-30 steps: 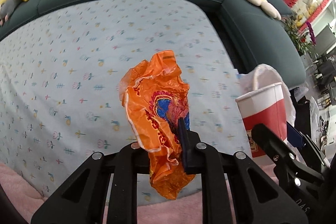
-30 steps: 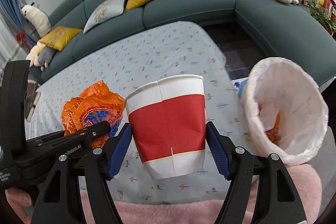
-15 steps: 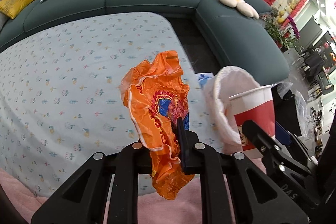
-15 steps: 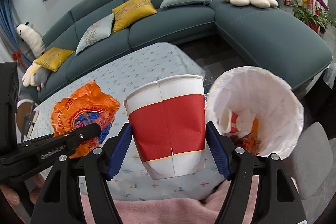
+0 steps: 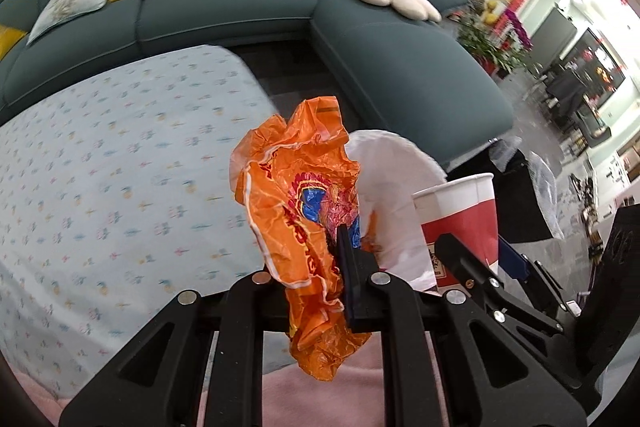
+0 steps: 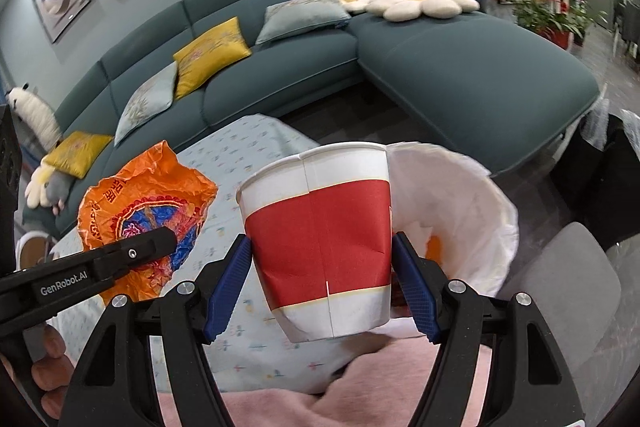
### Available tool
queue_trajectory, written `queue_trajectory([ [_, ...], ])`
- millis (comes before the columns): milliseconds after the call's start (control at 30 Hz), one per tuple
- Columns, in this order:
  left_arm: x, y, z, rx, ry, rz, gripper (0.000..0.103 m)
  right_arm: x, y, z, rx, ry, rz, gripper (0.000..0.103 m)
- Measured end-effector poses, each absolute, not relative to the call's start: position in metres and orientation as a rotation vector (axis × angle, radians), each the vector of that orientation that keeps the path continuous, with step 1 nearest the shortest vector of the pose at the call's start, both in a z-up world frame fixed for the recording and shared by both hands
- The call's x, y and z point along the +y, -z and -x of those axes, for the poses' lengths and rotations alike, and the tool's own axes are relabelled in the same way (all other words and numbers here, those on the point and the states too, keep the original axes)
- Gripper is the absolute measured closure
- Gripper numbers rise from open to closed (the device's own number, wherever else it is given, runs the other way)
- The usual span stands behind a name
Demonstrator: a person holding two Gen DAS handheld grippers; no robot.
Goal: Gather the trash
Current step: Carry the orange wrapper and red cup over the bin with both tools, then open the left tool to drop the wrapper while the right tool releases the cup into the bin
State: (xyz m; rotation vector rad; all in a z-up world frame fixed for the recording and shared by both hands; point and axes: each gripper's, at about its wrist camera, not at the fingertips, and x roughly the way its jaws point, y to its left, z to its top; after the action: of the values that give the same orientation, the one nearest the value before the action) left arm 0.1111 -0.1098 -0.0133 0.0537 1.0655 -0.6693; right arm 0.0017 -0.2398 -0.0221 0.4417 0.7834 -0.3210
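My left gripper [image 5: 340, 251] is shut on a crumpled orange snack wrapper [image 5: 298, 187], which hangs in the air in front of the white-lined trash bin [image 5: 396, 179]. In the right wrist view the same wrapper [image 6: 140, 203] shows at the left, pinched by the left gripper's black finger [image 6: 132, 253]. My right gripper [image 6: 322, 259] is shut on a red-and-white paper cup [image 6: 320, 239], held upright between its blue pads. The cup [image 5: 460, 215] hangs just left of the bin [image 6: 472, 211]. Some orange and white trash lies inside the bin.
A table with a pale blue patterned cloth [image 5: 120, 167] spreads to the left. A pink fabric [image 6: 360, 387] lies below the grippers. A teal sectional sofa [image 6: 460, 67] with cushions curves behind the table. Dark floor separates the table from the sofa. A grey seat [image 6: 572, 291] stands right of the bin.
Both grippers have swung right and risen a little, still holding the wrapper and cup. The bin has come nearer the middle of both views, now partly behind the wrapper and the cup.
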Motion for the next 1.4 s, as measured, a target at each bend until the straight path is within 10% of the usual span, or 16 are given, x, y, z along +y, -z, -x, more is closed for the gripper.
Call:
queue_trajectory([
  [767, -0.205, 0.036, -0.109, 1.117, 0.793, -0.151, 0.086, -0.313, 0.039, 0.014, 0.795, 0.448, -0.511, 0.035],
  [1400, -0.211, 0.039, -0.111, 1.110, 0.770, -0.138, 0.057, -0.315, 0.044, 0.009, 0.800, 0.468, -0.520, 0.035],
])
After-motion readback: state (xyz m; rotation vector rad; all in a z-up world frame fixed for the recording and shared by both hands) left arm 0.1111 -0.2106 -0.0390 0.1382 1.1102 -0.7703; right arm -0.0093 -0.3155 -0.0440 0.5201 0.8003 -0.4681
